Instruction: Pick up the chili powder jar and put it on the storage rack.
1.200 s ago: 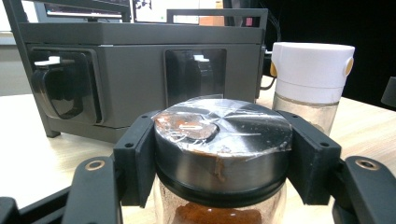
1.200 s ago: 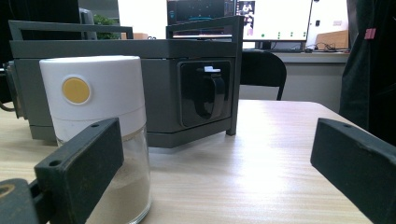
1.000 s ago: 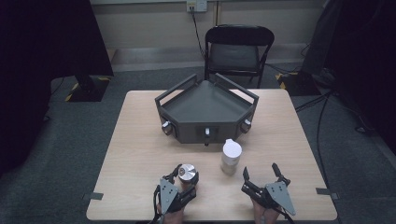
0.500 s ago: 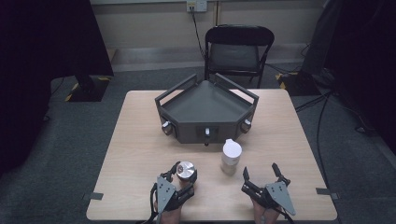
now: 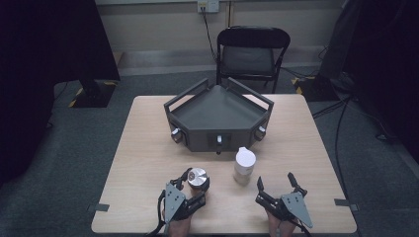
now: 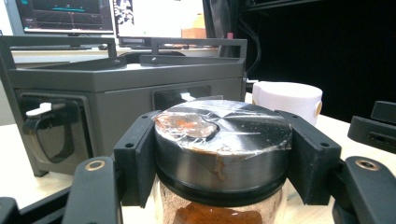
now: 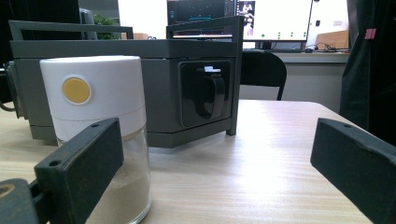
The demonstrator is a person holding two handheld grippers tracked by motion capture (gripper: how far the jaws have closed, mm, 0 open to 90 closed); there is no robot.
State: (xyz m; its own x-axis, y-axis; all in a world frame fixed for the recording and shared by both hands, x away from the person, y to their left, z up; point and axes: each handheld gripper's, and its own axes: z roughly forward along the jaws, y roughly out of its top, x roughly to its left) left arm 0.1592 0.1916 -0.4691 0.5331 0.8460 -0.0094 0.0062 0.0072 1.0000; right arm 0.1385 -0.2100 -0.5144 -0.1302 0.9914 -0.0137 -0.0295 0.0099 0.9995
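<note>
A glass spice jar with a silver metal lid (image 5: 197,177) (image 6: 223,140), holding reddish-brown powder, stands near the table's front edge. My left gripper (image 5: 193,180) (image 6: 223,163) is shut on its lid, one black pad pressing each side. A second jar with a white cap (image 5: 244,164) (image 7: 93,116), a yellow dot on the cap and pale powder inside, stands to its right. My right gripper (image 5: 275,183) (image 7: 219,172) rests on the table just right of the white-capped jar, jaws wide open with nothing between them.
A dark grey angular rack (image 5: 217,118) (image 6: 116,88) (image 7: 187,79) with handles and front knobs sits at the table's middle back. A black folding chair (image 5: 252,52) stands behind the table. Bare wood lies left and right of the rack.
</note>
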